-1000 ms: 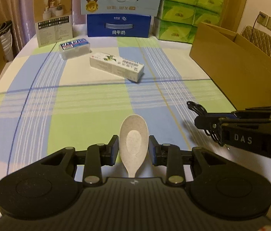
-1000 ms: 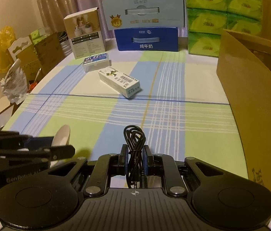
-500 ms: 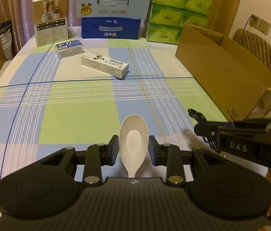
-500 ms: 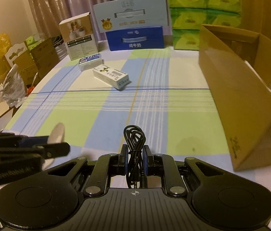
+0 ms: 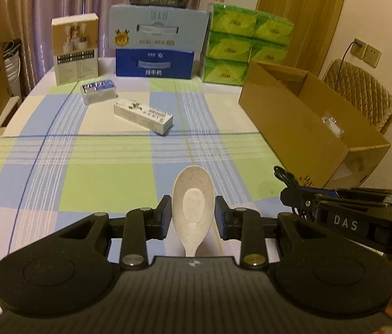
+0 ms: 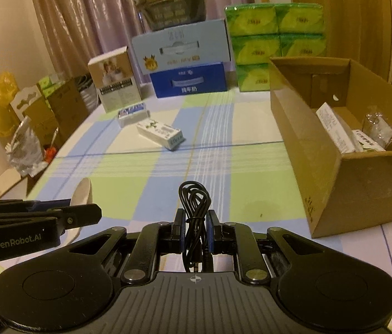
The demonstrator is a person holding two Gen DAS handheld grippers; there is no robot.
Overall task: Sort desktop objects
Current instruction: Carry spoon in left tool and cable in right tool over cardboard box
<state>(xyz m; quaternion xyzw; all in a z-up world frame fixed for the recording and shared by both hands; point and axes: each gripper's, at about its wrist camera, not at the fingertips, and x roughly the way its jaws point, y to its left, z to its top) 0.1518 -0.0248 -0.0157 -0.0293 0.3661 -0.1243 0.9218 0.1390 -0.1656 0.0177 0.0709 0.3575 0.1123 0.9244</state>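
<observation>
Dim, warm-lit room; checked tablecloth (image 5: 98,172) in green, blue and white spread over the table. Nearest, left gripper (image 5: 193,217) partly closed on a pale speckled spoon (image 5: 193,206), pads against the sides of the bowl, handle pointing back toward the camera, bowl forward and lifted clear of the cloth. Just beside it on the right, right gripper (image 6: 194,229) pinched nearly shut on a coiled black cable (image 6: 194,208), loops standing up above the fingers (image 6: 178,229), plug end hanging below. Both items carried in the air, so probably the transport step: two objects picked and on their way to the open cardboard box (image 6: 321,167) standing to the right. Inside the box, a few white packets and a clear wrapped item already lying at the bottom. Next move, by judgement: swing right, rise over the near wall of the box, release only once well inside the rim; cable likely to snag on the pads, spoon likely to tip out as the grip loosens. Farther out on the cloth, a long white carton (image 5: 143,115) lying at an angle and a small clear-lidded box (image 5: 99,91) just behind it, both yet unsorted. Beyond, at the table's far edge, a tall product box (image 5: 75,48), stacked milk cartons (image 5: 155,43) and green tissue packs (image 5: 247,44). Compared with half a second back: both views raised and drawn away, more of the box interior showing, far items smaller, grips unchanged on spoon and cable.
</observation>
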